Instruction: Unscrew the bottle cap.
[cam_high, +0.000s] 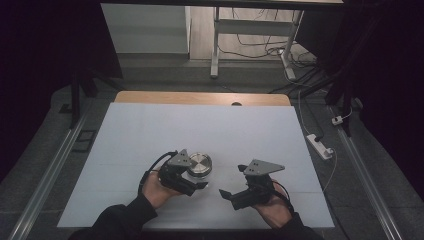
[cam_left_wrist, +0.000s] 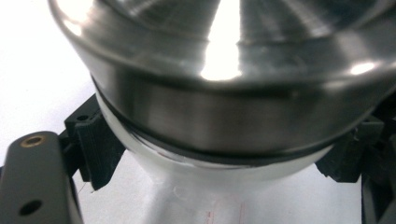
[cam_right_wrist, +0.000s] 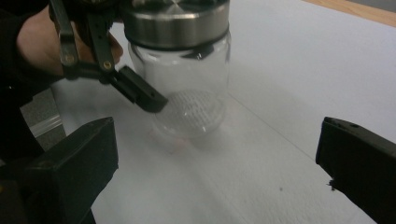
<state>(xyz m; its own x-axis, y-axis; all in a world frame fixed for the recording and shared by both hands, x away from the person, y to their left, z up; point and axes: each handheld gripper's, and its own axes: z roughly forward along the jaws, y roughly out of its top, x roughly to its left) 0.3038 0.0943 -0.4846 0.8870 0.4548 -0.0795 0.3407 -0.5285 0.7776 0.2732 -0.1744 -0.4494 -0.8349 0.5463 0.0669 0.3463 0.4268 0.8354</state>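
My left gripper (cam_high: 192, 181) has its jaws clamped on the glass jar (cam_high: 198, 167) at centre frame; my right gripper (cam_high: 234, 196), jaws wide and empty, sits lower right, facing the steel lid (cam_right_wrist: 175, 21).

Bare tabletop (cam_high: 200, 125) lies open beyond and to both sides. The glass jar (cam_high: 199, 165) stands beside the left gripper (cam_high: 192, 184), an open gap separating it from the right gripper (cam_high: 231, 196).
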